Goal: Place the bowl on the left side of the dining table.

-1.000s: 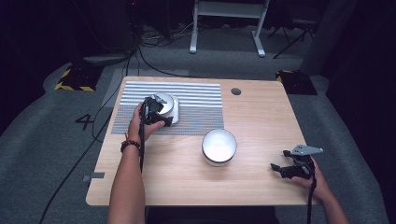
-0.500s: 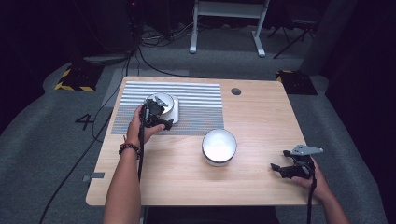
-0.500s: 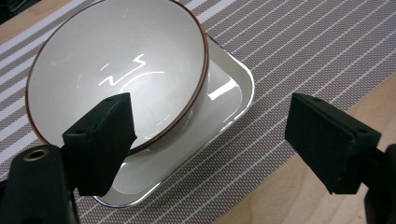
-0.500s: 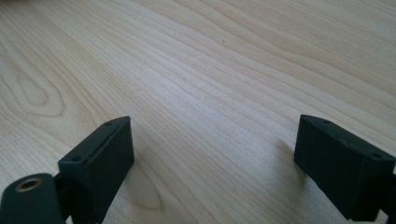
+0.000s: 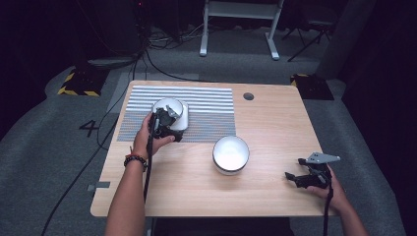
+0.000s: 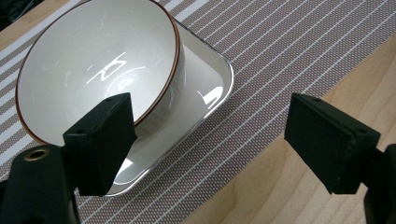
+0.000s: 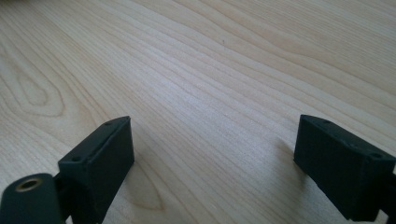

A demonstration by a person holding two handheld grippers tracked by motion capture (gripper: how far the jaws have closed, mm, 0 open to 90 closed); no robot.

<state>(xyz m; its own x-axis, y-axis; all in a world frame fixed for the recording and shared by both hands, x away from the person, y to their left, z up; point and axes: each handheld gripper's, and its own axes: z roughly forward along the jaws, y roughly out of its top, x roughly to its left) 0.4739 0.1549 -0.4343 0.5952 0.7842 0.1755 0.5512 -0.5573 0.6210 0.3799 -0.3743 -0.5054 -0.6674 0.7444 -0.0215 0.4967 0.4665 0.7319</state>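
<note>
At upper left of the high view, the left gripper (image 5: 169, 118) is held with jaws spread at the brown-rimmed bowl (image 6: 93, 65), resting tilted in a white square dish (image 6: 205, 88) on the striped mat (image 5: 206, 118). Since a second ago little has shifted, so no grasp appears made yet. The right gripper (image 5: 307, 177) lies released at lower right.

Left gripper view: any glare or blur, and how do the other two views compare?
Left gripper view: bright glints inside the bowl and on the tray under it, claw edges soft. Right gripper view: even light on the table, faint shadows by the claw. High view: table lit, surroundings dark.
</note>
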